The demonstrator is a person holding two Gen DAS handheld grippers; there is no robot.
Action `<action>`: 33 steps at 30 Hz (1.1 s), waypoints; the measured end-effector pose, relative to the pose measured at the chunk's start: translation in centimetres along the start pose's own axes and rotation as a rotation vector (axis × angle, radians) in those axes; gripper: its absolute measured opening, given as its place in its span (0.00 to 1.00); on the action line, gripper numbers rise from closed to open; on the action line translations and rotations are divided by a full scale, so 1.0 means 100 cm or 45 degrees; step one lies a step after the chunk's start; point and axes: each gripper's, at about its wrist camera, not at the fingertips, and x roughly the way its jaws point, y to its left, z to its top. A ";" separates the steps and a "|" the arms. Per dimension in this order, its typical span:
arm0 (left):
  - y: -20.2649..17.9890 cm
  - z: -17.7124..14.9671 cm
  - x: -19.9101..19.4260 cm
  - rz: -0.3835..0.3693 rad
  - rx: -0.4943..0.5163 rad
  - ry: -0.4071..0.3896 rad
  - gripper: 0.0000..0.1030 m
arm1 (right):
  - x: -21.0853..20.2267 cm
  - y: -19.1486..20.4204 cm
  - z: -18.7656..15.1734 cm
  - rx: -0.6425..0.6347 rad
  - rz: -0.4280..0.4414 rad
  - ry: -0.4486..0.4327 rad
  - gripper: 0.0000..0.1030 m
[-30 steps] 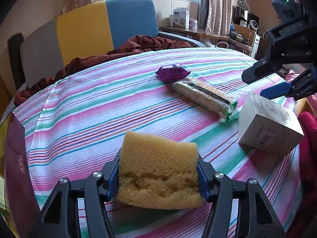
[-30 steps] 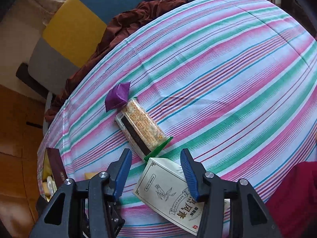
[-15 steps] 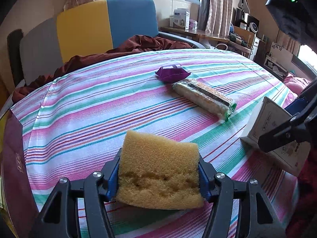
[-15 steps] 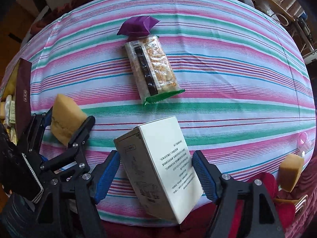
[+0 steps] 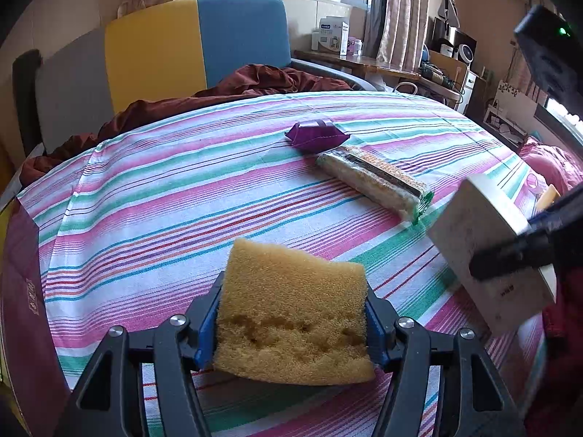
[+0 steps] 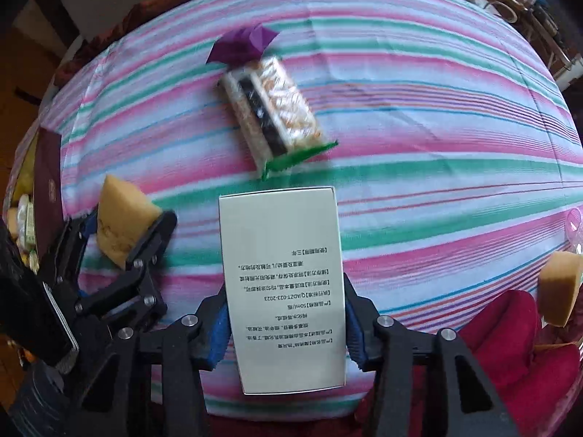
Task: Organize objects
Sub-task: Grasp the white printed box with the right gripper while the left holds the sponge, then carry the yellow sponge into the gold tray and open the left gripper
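My left gripper is shut on a yellow sponge and holds it above the near edge of the striped table; it also shows in the right wrist view with the sponge. My right gripper is shut on a white printed box and holds it off the table; the box shows at the right of the left wrist view. A snack packet and a purple pouch lie mid-table.
A second yellow sponge sits at the right edge by red cloth. A dark red box stands at the table's left edge. A yellow and blue chair with brown cloth stands behind the table.
My right gripper came down around the white box, closed on it and lifted it off the table. My left gripper has stayed put with the sponge.
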 end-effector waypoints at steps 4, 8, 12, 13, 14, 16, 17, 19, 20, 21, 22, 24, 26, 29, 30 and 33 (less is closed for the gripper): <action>0.001 0.000 -0.001 -0.005 -0.003 0.000 0.64 | -0.008 -0.020 0.011 0.185 -0.110 -0.247 0.50; 0.002 -0.001 -0.001 -0.004 -0.002 0.002 0.64 | 0.009 -0.018 0.024 0.288 -0.139 -0.297 0.49; 0.001 -0.001 -0.002 0.000 0.002 0.001 0.64 | 0.007 -0.029 0.027 0.360 -0.094 -0.304 0.49; 0.000 -0.001 -0.001 0.004 0.005 0.002 0.63 | 0.007 -0.031 0.038 0.391 -0.058 -0.298 0.49; -0.001 -0.001 -0.001 0.010 0.010 0.002 0.63 | 0.007 -0.035 0.038 0.412 -0.038 -0.294 0.49; -0.002 -0.001 -0.001 0.016 0.016 0.002 0.63 | 0.006 -0.036 0.035 0.429 -0.027 -0.290 0.49; -0.002 -0.001 -0.001 0.016 0.017 0.003 0.63 | 0.006 -0.036 0.035 0.428 -0.034 -0.288 0.49; -0.002 -0.001 0.000 0.020 0.019 0.006 0.63 | 0.007 -0.036 0.036 0.431 -0.036 -0.285 0.49; -0.003 0.000 0.000 0.024 0.022 0.008 0.63 | 0.007 -0.037 0.036 0.434 -0.033 -0.285 0.49; -0.003 0.000 -0.001 0.029 0.024 0.012 0.62 | 0.007 -0.037 0.035 0.436 -0.033 -0.286 0.49; -0.004 0.000 -0.002 0.034 0.023 0.014 0.62 | 0.007 -0.038 0.036 0.438 -0.033 -0.287 0.49; -0.004 0.000 -0.005 0.055 0.008 0.032 0.60 | 0.006 -0.040 0.035 0.452 -0.025 -0.294 0.49; -0.001 -0.002 -0.010 0.059 -0.026 0.044 0.60 | 0.004 -0.043 0.035 0.475 -0.010 -0.303 0.49; 0.003 -0.009 -0.028 0.054 -0.074 0.044 0.60 | 0.003 -0.046 0.035 0.492 0.016 -0.313 0.49; 0.004 -0.009 -0.035 0.055 -0.078 0.033 0.60 | 0.002 -0.045 0.034 0.490 0.025 -0.322 0.49; 0.007 -0.007 -0.064 0.075 -0.084 -0.014 0.60 | -0.005 -0.043 0.032 0.483 0.029 -0.363 0.49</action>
